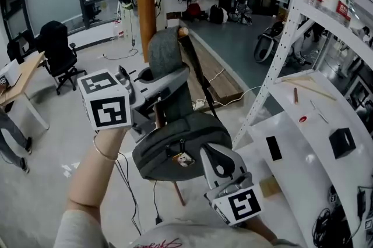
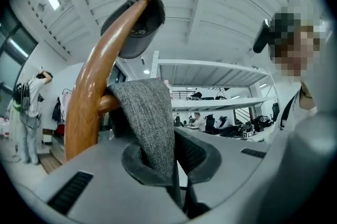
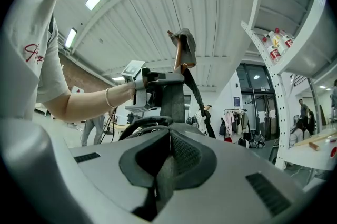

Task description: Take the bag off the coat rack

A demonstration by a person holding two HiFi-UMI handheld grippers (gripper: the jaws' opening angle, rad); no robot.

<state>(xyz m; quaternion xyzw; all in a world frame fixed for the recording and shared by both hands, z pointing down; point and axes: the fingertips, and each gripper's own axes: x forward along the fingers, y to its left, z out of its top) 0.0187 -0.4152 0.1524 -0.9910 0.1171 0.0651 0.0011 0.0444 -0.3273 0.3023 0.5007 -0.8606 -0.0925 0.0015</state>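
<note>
While left gripper clenches the strap, right gripper the bag:
Pulling sideways, I risk snagging the strap on its peg.

- The head view looks steeply down from above the person's chest onto the bag hanging from the wooden coat rack. It takes in the left gripper at left and the right gripper lower down, near the bottom edge.
- The left gripper view sits right against the grey strap. It faces slightly upward, along the coat rack's curved arm toward the ceiling.
- The right gripper view faces level across the top of the bag from close by, toward the left gripper beyond, with the white shelving at right.
- All three views share the strap and the coat rack.
- The head view and the right gripper view also share the shelving.
</note>
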